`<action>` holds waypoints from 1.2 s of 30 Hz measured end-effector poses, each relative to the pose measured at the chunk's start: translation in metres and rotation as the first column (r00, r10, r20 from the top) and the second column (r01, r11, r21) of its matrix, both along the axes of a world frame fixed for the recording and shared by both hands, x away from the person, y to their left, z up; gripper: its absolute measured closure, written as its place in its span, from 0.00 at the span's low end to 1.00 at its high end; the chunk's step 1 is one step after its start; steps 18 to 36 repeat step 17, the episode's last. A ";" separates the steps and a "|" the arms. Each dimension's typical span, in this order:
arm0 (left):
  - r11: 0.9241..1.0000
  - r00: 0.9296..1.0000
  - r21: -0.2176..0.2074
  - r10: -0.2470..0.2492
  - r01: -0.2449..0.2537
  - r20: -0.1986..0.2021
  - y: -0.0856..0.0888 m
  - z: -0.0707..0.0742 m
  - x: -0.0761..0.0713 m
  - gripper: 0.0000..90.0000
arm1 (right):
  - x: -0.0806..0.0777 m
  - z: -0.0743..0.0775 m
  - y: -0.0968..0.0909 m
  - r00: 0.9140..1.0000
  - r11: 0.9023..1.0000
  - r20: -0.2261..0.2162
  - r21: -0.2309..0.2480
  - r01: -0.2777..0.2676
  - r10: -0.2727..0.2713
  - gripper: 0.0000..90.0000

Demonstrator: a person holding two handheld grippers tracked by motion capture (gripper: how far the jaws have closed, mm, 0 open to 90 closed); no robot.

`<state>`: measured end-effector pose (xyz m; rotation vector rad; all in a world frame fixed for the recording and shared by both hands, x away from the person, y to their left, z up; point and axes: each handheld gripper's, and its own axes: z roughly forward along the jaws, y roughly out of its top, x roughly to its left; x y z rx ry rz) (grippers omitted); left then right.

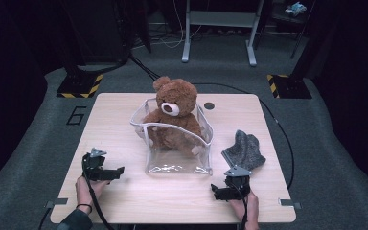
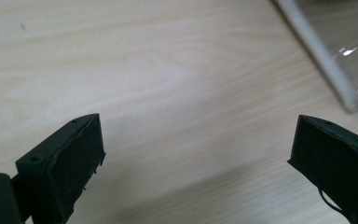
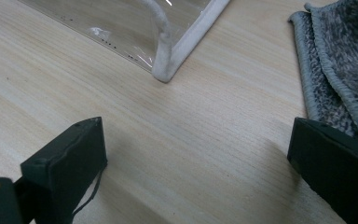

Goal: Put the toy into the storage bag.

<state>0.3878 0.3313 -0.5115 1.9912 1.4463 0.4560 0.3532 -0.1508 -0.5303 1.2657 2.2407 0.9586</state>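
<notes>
Packing the teddy bear (image 1: 174, 115) into the clear bag (image 1: 177, 143) appears to be the work in hand, and judged from the present layout it is well advanced. The bear sits upright inside the bag, head and shoulders above the open rim, with the bag standing on the worktop (image 1: 124, 201) ahead of both sets of jaws.

The left gripper (image 1: 116, 172) rests low over bare worktop with its jaws spread wide and nothing between them. In the left gripper view, the bag's white-edged corner (image 2: 349, 100) lies ahead of and just beyond the right-hand jaw, apart from it.

The right gripper (image 1: 216, 190) likewise has its jaws spread and empty. In the right gripper view, the bag's near corner (image 3: 165, 72) lies ahead, between the two jaws' lines, and not touched. The grey sock (image 3: 340, 60) lies just ahead of the right-hand jaw, its edge close to or tucked behind that jaw's tip; contact cannot be confirmed.

Remaining, as a judgement: the sock is outside the bag and the bag mouth is open. Adding the sock and closing the bag would be the likely outstanding steps.
</notes>
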 end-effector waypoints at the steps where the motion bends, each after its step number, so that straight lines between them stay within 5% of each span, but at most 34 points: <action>1: 1.000 1.000 -0.003 0.004 -0.004 0.003 0.001 -0.005 -0.001 0.02 | 0.000 0.000 0.000 1.000 1.000 -0.003 0.002 0.003 -0.003 0.04; 7: 0.999 0.994 0.014 0.031 -0.032 0.105 -0.001 -0.020 -0.009 0.01 | 0.000 0.000 0.000 1.000 1.000 0.000 -0.001 0.002 -0.002 0.04; 9: 0.999 0.995 0.046 0.015 -0.019 0.098 -0.003 -0.021 -0.010 0.01 | 0.000 0.000 0.000 1.000 1.000 0.001 -0.001 0.001 -0.001 0.04; 36: 0.998 0.995 0.053 0.019 -0.025 0.102 -0.003 -0.021 -0.009 0.00 | 0.000 0.000 0.000 1.000 1.000 -0.006 0.005 0.001 -0.001 0.04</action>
